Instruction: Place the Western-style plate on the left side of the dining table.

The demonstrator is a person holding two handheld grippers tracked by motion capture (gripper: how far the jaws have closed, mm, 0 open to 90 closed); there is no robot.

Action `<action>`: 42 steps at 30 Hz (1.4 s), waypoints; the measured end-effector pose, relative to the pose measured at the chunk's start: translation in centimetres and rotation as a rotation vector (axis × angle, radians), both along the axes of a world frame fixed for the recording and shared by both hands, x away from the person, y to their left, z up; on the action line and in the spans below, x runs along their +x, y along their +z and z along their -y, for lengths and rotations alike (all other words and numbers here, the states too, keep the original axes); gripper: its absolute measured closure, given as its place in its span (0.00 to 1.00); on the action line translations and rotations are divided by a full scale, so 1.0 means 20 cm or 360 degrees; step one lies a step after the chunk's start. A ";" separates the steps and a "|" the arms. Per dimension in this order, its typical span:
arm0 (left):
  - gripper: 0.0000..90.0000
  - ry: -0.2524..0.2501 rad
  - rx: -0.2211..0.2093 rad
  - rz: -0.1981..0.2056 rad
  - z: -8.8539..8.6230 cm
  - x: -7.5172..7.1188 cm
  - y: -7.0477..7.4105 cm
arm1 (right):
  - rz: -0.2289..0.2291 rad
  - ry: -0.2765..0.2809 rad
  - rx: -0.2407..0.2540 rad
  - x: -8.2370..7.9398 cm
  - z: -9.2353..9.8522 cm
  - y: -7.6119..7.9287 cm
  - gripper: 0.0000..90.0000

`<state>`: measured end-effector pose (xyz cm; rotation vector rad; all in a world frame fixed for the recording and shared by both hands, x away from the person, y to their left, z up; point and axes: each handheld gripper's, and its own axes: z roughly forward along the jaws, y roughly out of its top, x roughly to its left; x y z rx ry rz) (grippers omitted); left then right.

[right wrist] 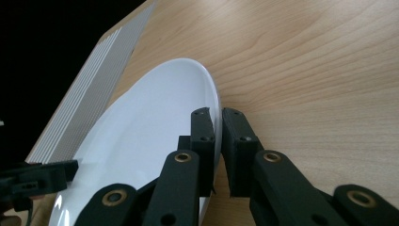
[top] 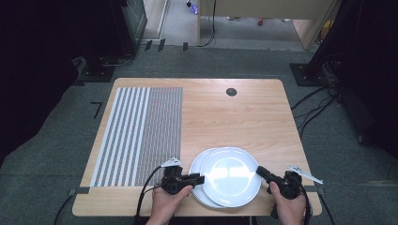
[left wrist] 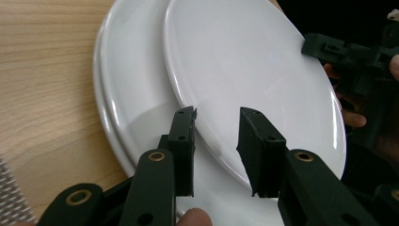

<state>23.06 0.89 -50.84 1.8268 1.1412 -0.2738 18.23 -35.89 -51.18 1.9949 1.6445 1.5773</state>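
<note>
Two white plates lie stacked and offset near the table's front edge. The top plate (top: 231,176) (left wrist: 244,61) (right wrist: 150,122) sits to the right of the lower plate (top: 195,168) (left wrist: 127,80). My right gripper (top: 259,170) (right wrist: 218,115) is shut on the top plate's right rim, one jaw above and one below; it also appears in the left gripper view (left wrist: 324,49). My left gripper (top: 201,178) (left wrist: 216,122) is at the plates' left side. Its jaws stand apart around the top plate's near rim without pressing on it. Whether the top plate is lifted I cannot tell.
The wooden table (top: 234,117) carries a grey striped mat (top: 141,131) on its left half and a round dark cable hole (top: 231,92) at the back. Both hands reach in over the front edge. Cables trail on the floor to the right.
</note>
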 end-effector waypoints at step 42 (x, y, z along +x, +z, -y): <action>0.68 -0.0156 0.0014 0.0023 0.12 -0.03 -0.02 | 0.0003 -0.0085 0.0120 -0.05 0.16 0.03 0.97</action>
